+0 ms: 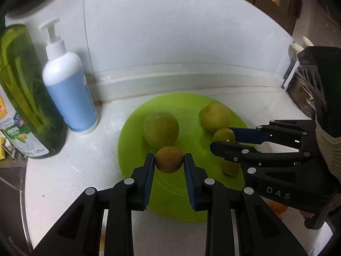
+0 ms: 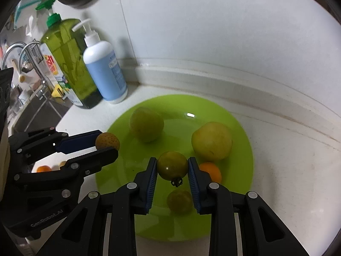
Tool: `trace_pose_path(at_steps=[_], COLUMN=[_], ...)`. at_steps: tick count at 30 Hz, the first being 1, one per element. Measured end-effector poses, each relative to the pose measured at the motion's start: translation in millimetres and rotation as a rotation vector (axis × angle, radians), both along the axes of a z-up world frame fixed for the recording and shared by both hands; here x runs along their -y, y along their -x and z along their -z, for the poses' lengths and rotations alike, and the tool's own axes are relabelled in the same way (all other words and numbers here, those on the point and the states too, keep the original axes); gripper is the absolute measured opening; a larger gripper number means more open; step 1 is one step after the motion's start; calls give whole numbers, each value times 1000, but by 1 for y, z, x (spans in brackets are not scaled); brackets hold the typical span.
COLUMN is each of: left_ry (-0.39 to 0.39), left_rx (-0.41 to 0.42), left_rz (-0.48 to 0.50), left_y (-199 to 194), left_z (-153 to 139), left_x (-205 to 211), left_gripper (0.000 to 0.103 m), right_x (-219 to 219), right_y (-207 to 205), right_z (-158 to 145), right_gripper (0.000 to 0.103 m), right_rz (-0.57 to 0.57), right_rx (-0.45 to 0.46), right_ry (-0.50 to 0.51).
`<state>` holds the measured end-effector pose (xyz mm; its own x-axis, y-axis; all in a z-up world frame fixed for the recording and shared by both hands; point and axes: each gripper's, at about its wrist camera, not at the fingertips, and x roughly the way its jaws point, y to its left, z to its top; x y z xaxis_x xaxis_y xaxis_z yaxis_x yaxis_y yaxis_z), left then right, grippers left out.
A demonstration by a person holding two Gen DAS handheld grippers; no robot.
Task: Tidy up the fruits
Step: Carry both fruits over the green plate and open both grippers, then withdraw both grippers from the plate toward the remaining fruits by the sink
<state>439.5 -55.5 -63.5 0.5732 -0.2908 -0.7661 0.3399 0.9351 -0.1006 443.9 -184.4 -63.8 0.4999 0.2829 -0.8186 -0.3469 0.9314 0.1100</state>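
Left hand-held gripper [image 1: 169, 160]: clamped on a small round speckled brown-orange fruit [image 1: 169, 159], above the plate's near edge.
Right hand-held gripper [image 2: 172, 168]: clamped on a small glossy green tomato [image 2: 172, 165] with its dark calyx.
Plate: a flat lime-green plastic plate [image 2: 240, 177] on the white table [image 2: 287, 181], carrying two pale green round fruits [image 2: 211, 140], one small green fruit [image 2: 179, 201] and one small orange fruit [image 2: 211, 170].

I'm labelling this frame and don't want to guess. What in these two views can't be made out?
- Left wrist view: small green fruit on the green plate, half hidden under the right gripper.
- Left wrist view: orange fruit, mostly behind the gripper body; its count is unclear.
- Right wrist view: small orange fruit, partly covered by a finger.
- Both views: bottle label text, too blurred to read.
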Motion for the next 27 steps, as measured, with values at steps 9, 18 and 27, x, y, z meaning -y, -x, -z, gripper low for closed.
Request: trace_pose_path(at_steps=[9, 18, 27], left_ry=[-14, -12, -9], left_rx=[-25, -29, 2], left_rz=[1, -6, -12], left_y=[-8, -10, 2], left_z=[13, 14, -2], left_x=[1, 0, -6], left_gripper=[28, 28, 33], right_x=[-4, -5, -3], right_y=[-7, -9, 4], right_z=[8, 10, -1], right_gripper=[30, 31, 40], right_rz=[-12, -7, 5], right_rx=[-20, -25, 15], right_ry=[14, 21, 23])
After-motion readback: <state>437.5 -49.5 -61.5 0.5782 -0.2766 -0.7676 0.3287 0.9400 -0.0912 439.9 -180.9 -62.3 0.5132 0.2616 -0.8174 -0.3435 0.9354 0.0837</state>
